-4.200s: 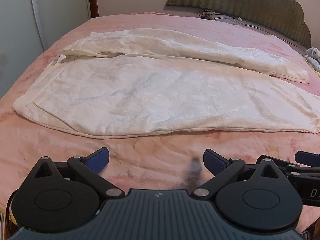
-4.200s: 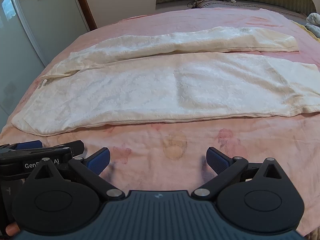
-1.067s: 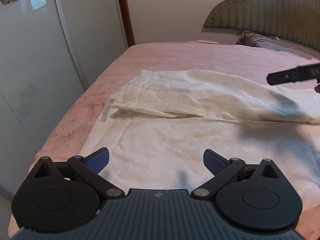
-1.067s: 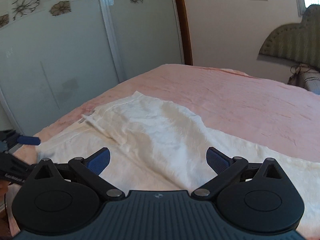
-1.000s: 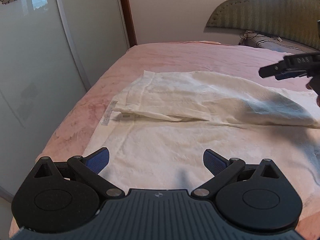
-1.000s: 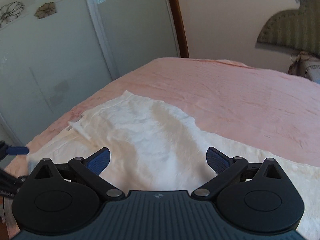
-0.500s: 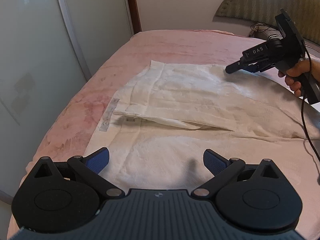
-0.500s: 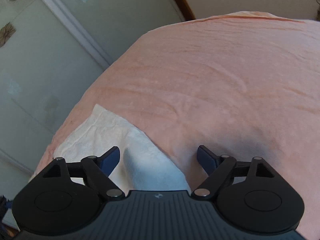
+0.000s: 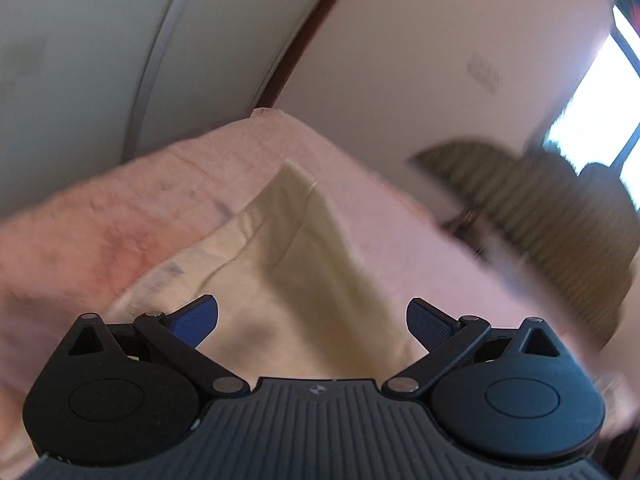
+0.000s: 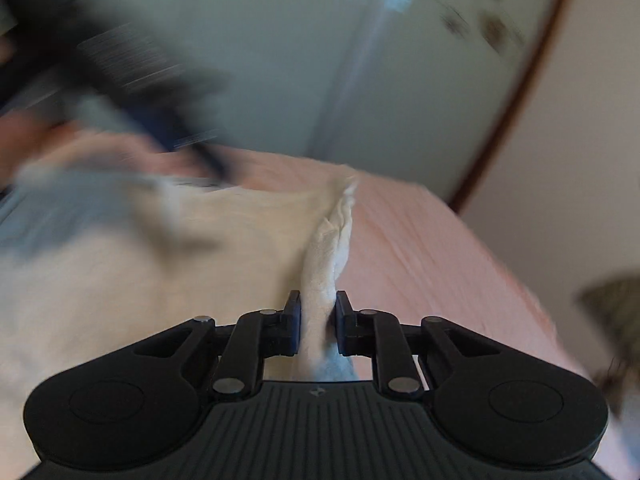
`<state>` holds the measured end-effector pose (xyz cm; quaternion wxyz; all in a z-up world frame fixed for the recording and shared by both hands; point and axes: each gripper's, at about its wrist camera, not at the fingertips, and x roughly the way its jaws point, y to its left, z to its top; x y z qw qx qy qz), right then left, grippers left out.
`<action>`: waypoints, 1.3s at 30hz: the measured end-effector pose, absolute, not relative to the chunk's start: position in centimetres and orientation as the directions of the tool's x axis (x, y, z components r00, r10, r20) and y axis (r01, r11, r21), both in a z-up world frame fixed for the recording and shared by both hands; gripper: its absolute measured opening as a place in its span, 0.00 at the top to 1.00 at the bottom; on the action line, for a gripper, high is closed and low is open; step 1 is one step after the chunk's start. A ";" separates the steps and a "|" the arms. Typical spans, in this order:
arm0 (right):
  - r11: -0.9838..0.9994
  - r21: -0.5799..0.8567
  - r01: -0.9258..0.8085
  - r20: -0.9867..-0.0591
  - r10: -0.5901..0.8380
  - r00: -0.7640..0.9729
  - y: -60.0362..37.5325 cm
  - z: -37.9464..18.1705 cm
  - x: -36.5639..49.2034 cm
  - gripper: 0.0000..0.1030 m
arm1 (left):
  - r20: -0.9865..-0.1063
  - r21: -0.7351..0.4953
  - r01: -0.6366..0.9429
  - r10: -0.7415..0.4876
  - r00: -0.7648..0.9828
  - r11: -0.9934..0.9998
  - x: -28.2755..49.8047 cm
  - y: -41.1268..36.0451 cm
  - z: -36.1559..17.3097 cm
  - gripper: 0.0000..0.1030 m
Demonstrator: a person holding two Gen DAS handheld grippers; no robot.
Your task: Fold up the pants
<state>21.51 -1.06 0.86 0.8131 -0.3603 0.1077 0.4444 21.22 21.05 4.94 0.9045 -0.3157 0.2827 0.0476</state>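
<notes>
Cream-white pants (image 9: 304, 264) lie spread on the pink bed (image 9: 120, 232); this view is tilted and blurred. My left gripper (image 9: 312, 320) hangs open just over the waist end, with cloth below its blue pads and nothing pinched. In the right wrist view the pants (image 10: 160, 248) fill the left half. My right gripper (image 10: 318, 312) is closing, and its jaws squeeze a raised ridge of the pants' far edge between them. The left gripper (image 10: 132, 80) shows there as a dark blur at the upper left.
Frosted sliding wardrobe doors (image 9: 100, 60) stand just past the bed's end. A padded headboard (image 9: 540, 216) and a bright window (image 9: 600, 112) lie to the right. Bare pink bedspread (image 10: 420, 256) stretches right of the pinched edge.
The right gripper's jaws came together on the pants' far edge, which now stands up as a ridge. Both views have rolled. The left gripper moved closer over the waist end.
</notes>
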 end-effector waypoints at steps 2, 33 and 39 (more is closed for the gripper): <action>0.287 -0.534 -0.795 -0.499 0.653 0.570 -1.2 -0.1 18.9 0.84 | -0.545 -0.585 -0.296 -0.095 0.833 0.755 21.8 22.1 4.4 0.01; 0.287 -0.673 -0.681 -0.627 0.266 0.732 -16.3 -1.7 21.8 0.55 | -0.590 -0.569 -0.335 -0.089 0.802 0.751 20.1 22.2 3.0 0.96; 0.254 -0.616 -0.745 -0.714 0.219 0.665 -14.7 -3.2 24.1 0.95 | -0.594 -0.562 -0.336 -0.085 0.800 0.756 19.4 22.4 2.9 0.96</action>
